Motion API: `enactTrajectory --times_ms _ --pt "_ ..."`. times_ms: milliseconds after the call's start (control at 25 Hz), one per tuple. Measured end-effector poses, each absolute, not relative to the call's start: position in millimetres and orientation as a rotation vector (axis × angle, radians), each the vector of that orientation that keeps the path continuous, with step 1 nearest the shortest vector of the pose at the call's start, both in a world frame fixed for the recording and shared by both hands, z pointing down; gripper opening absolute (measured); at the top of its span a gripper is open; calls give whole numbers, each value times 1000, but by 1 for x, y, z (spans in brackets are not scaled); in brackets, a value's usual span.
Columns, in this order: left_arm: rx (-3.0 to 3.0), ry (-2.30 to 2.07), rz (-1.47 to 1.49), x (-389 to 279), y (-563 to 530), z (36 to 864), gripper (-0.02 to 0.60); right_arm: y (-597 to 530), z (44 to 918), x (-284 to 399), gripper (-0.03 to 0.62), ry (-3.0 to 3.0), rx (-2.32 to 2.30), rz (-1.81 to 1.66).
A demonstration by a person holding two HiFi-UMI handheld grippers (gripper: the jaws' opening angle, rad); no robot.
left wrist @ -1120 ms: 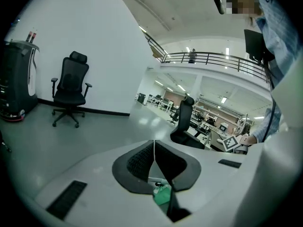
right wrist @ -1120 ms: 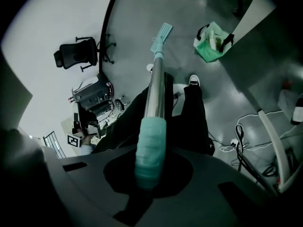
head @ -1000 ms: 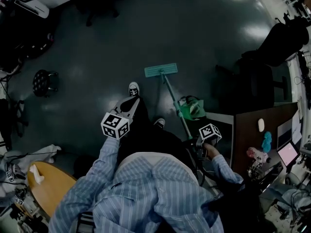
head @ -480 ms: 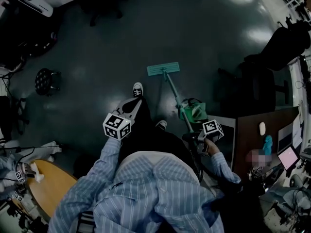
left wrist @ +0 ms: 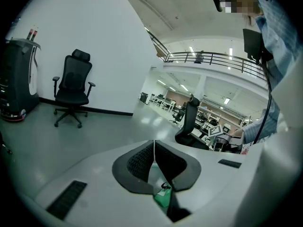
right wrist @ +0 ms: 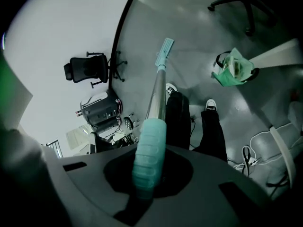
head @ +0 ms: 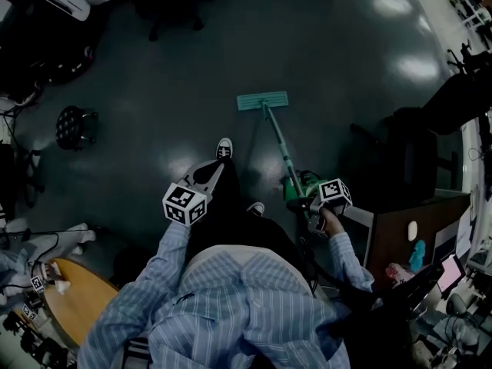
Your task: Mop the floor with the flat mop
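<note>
Holds the flat mop (head: 269, 121) with its teal pad (head: 262, 101) flat on the dark floor (head: 154, 91), far beyond the shoes (head: 224, 146), and the shaft (head: 281, 152) slanting back to the near right. Grips the ribbed teal handle end (right wrist: 149, 145) in the right claw (right wrist: 148, 174), jaws closed round it, just beside a green-lined bin (head: 305, 183). Carries the left claw (left wrist: 154, 157) empty at near left, above a dark trouser leg (head: 231, 198), jaws pressed together

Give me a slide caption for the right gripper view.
Right hand-held gripper shut on the flat mop, its head on the floor beyond the person's shoes.
</note>
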State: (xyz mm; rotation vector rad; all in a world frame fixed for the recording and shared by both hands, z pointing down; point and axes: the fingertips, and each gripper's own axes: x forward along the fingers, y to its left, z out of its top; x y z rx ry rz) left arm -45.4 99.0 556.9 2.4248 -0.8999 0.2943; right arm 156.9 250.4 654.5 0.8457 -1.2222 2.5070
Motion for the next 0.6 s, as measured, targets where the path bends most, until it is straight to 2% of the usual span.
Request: enactTrajectory --times_ms 600 --pt "2364 -952 274 -73 -104 571 9 -43 686 137 14 -1246 800 2341"
